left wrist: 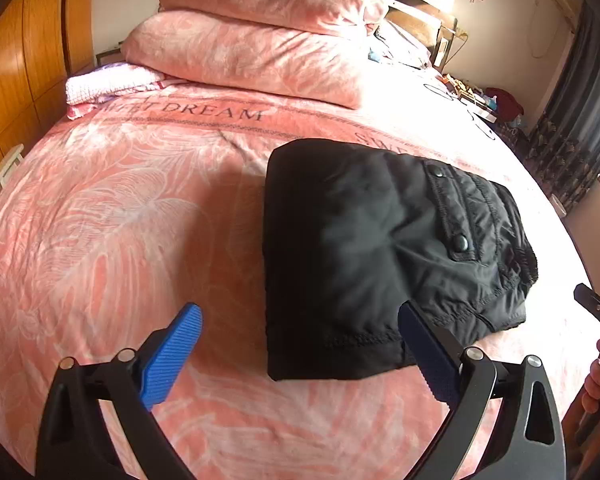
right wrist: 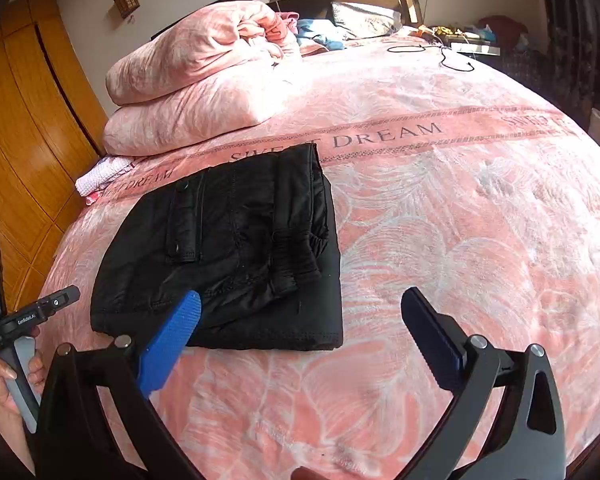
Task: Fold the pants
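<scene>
The black pants (left wrist: 364,256) lie folded into a compact bundle on the pink bedspread (left wrist: 132,216), with a snap-button pocket flap on top. My left gripper (left wrist: 300,316) is open and empty, held above the near edge of the bundle, its right finger over the hem. In the right wrist view the pants (right wrist: 236,252) sit left of centre. My right gripper (right wrist: 300,300) is open and empty, just in front of the bundle's near right corner. The left gripper's handle (right wrist: 28,316) and the hand holding it show at the far left.
Two stacked pink folded quilts (left wrist: 252,36) and a small folded pink cloth (left wrist: 104,84) lie at the head of the bed. A wooden wardrobe (left wrist: 16,60) stands on the left. A black cable (right wrist: 440,54) and clutter lie at the far edge. Dark curtains (left wrist: 572,120) hang on the right.
</scene>
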Demonstrator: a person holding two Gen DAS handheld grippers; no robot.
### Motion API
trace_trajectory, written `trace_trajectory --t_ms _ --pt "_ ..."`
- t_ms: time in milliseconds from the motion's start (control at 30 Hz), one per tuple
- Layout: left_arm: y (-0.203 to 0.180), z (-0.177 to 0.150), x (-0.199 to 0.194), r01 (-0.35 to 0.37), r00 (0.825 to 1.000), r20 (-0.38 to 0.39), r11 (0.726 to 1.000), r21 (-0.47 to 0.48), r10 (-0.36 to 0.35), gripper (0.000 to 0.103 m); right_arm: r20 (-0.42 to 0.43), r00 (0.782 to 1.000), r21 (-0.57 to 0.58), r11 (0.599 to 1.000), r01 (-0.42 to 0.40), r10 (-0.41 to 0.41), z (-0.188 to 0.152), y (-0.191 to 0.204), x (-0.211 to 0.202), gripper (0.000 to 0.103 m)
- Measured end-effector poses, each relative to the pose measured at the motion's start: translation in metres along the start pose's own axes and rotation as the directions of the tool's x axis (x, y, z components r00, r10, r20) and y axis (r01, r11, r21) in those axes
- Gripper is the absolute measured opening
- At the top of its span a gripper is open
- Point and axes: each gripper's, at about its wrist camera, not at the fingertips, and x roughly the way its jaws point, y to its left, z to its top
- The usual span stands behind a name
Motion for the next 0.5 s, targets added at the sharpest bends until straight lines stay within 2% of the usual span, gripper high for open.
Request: trace_trajectory --t_ms 100,233,400,500 --pt "-0.006 -0.008 -0.017 0.003 1.0 0.022 1.0 -0.014 -0.003 0.099 -0.002 1.0 -0.02 0.999 0.031 -0.031 -0.004 0.019 -0.008 0.1" --pt "-0.014 -0.011 -0.029 -0.08 0.996 0.043 0.997 0.008 0.079 0.099 0.002 0.996 -0.053 0.995 0.087 -0.087 -0.013 0.033 -0.024 0.1" --pt "-0.013 -0.016 -0.048 -0.055 0.997 0.05 0.998 -0.029 0.056 0.099 0.02 0.997 -0.054 0.995 0.081 -0.08 -0.022 0.052 -0.049 0.1" --pt "-0.019 -0.019 -0.062 -0.062 0.996 0.063 0.998 -0.013 0.063 0.099 0.02 0.998 -0.049 0.997 0.056 -0.055 -0.024 0.06 -0.061 0.1"
